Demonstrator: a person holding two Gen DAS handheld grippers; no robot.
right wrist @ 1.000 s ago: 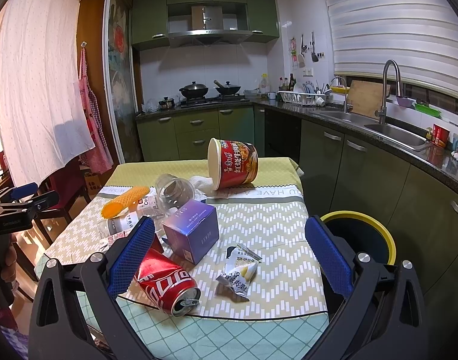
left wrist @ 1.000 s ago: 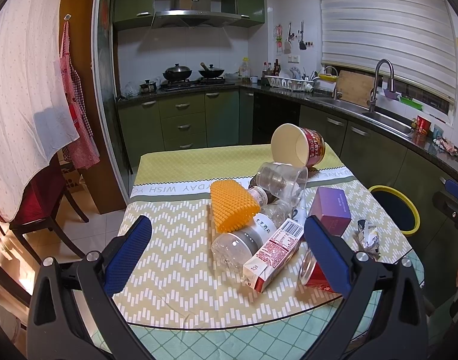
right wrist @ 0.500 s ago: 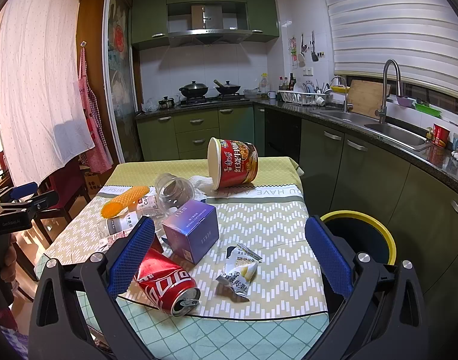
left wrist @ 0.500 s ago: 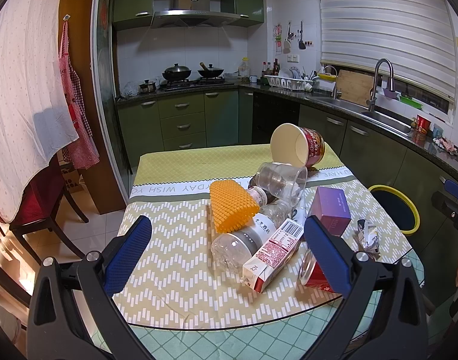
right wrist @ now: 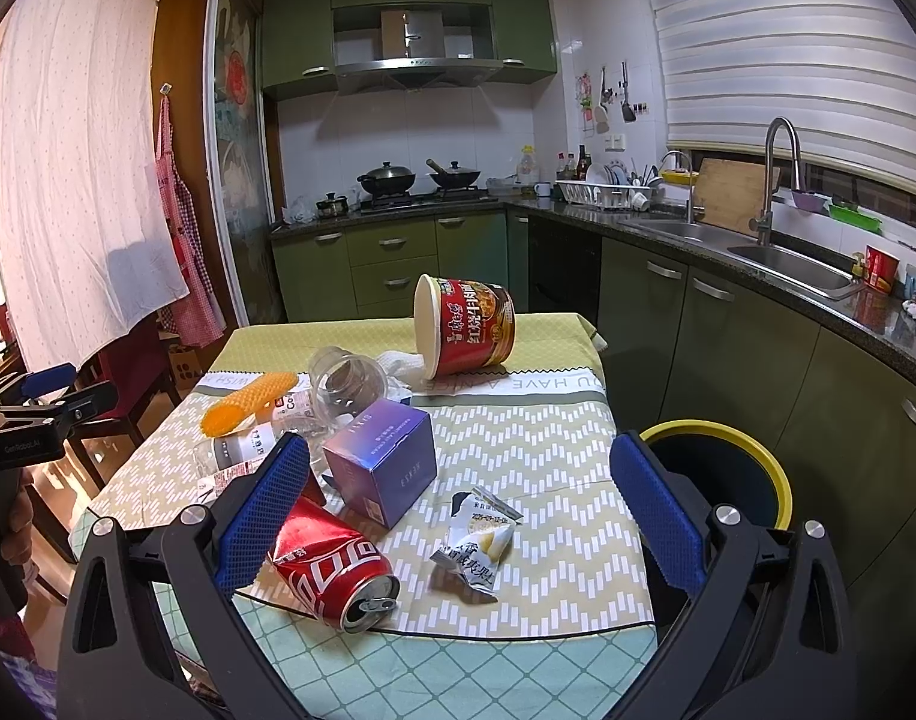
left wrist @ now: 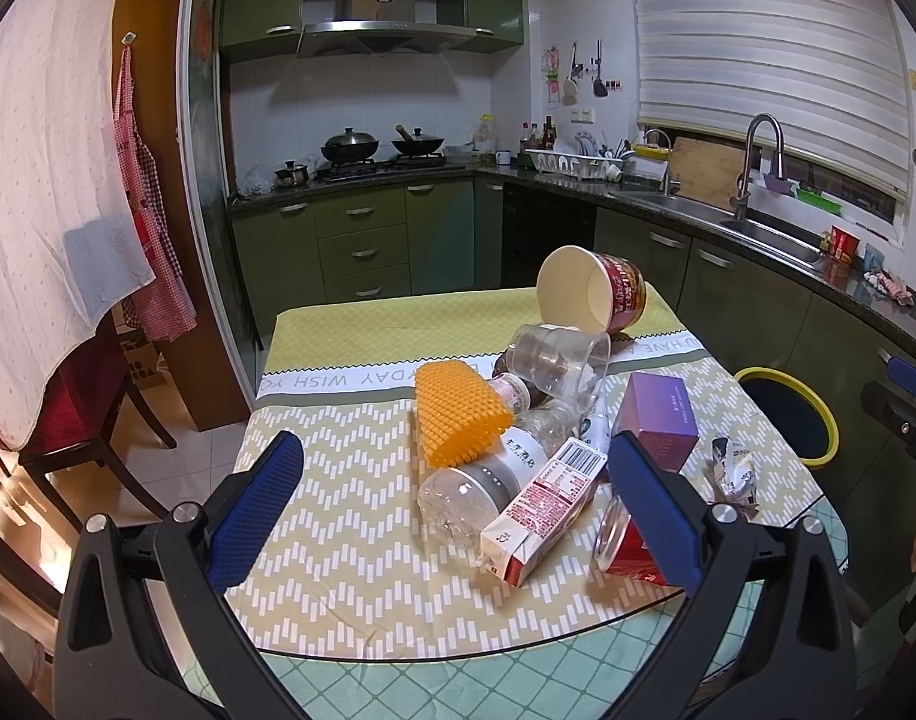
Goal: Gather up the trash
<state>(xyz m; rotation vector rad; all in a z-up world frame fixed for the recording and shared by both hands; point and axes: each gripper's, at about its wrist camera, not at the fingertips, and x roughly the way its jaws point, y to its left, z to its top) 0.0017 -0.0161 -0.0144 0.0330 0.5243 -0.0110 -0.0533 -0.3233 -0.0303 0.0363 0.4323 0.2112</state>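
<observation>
Trash lies in a heap on the table [left wrist: 350, 480]: a tipped noodle cup [left wrist: 595, 297], a clear plastic cup [left wrist: 556, 354], an orange mesh sleeve [left wrist: 458, 414], a plastic bottle [left wrist: 481, 480], a milk carton [left wrist: 541, 507], a purple box [right wrist: 383, 459], a crushed red can [right wrist: 332, 561] and a snack wrapper [right wrist: 475, 537]. My left gripper [left wrist: 452, 498] hovers open before the table's near edge, empty. My right gripper [right wrist: 458, 504] is open too, with the can, box and wrapper between its blue fingers [right wrist: 652, 507] in view, not touched.
A yellow-rimmed bin [right wrist: 718, 471] stands on the floor at the table's right side, below the green counter with the sink [right wrist: 781, 258]. A dark wooden chair [left wrist: 80, 402] stands to the left of the table. A hand [right wrist: 5, 534] holds the left gripper's handle.
</observation>
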